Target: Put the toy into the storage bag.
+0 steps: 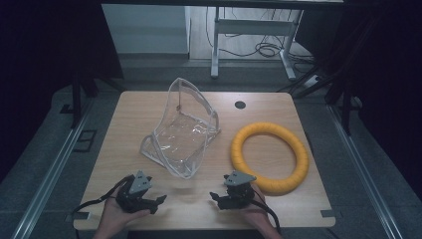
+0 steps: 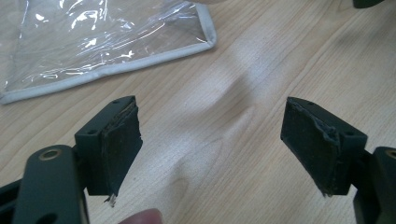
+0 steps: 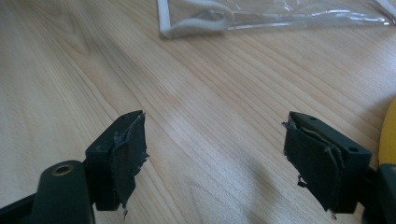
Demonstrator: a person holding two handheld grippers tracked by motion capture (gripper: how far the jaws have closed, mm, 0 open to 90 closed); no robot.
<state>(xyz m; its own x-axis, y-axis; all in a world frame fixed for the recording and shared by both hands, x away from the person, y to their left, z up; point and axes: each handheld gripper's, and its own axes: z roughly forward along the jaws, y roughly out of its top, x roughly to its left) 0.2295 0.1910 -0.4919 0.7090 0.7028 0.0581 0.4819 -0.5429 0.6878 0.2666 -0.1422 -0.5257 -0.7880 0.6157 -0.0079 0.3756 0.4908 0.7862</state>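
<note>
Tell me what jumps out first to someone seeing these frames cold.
The yellow ring lying flat on the right half of the wooden table grabs the eye first. Next is the clear plastic pouch with white piping at the table's middle, its far side propped up. At the near edge, the left gripper and right gripper sit in the person's hands, jaws wide open and holding nothing.

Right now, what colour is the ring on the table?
Yellow-orange; the ring shows best in the high view, lying right of the clear bag.
</note>
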